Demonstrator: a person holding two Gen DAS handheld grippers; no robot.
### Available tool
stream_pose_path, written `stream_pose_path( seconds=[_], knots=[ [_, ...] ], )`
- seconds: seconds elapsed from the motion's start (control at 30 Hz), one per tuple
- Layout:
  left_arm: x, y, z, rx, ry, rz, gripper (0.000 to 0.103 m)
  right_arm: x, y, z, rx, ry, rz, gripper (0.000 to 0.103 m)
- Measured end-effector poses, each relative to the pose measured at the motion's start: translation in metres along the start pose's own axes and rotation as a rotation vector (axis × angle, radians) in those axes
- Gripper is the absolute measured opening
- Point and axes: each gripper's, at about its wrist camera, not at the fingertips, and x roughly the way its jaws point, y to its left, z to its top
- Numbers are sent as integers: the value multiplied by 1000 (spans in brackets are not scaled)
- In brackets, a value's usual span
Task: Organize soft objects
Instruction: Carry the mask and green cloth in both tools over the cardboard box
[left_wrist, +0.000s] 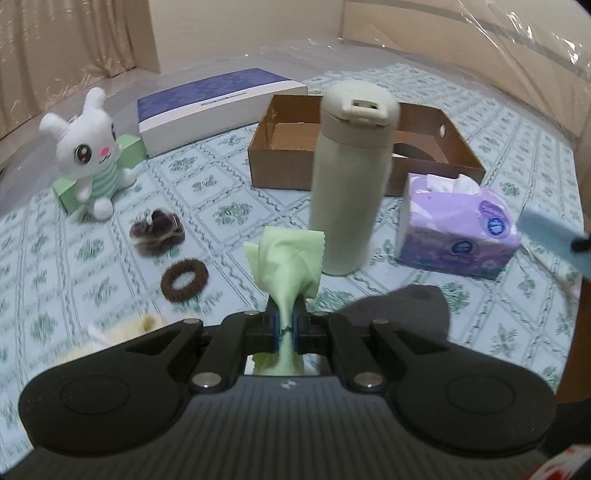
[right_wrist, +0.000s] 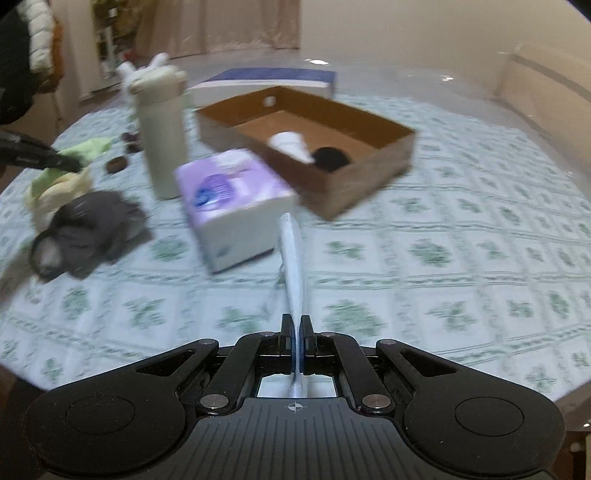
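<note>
On a table (left_wrist: 229, 155) spread with a green-patterned cloth, beige curtains behind, a light green cloth (left_wrist: 286, 258) is clamped by the left gripper (left_wrist: 286, 325); a pale blue cloth (right_wrist: 293, 266) is pinched by the right gripper (right_wrist: 295, 332). At 12 o'clock in the left wrist view, a cardboard box (left_wrist: 280, 166) is seen.

Pale green cloth (left_wrist: 286, 258); light blue cloth (right_wrist: 293, 258); cream bottle (left_wrist: 349, 177); brown box (left_wrist: 436, 147); purple tissue pack (left_wrist: 458, 229); white rabbit toy (left_wrist: 92, 147) in green stripes; white-and-green floral surface (left_wrist: 207, 192).
</note>
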Motion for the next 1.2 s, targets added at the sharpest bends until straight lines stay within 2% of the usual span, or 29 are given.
stream_pose_path(
  seconds=[0.2, 0.6, 0.93, 1.2],
  knots=[
    [21, 21, 25, 39, 2, -24, 5, 1, -30, 18, 30, -64, -19, 2],
    [69, 46, 80, 119, -40, -112, 5, 36, -39, 96, 6, -167, 40, 2],
    [110, 74, 135, 146, -117, -278, 5, 93, -49, 159, -89, -172, 136, 2],
    [155, 76, 171, 155, -125, -375, 5, 136, -59, 198, -139, -172, 200, 2]
  ],
)
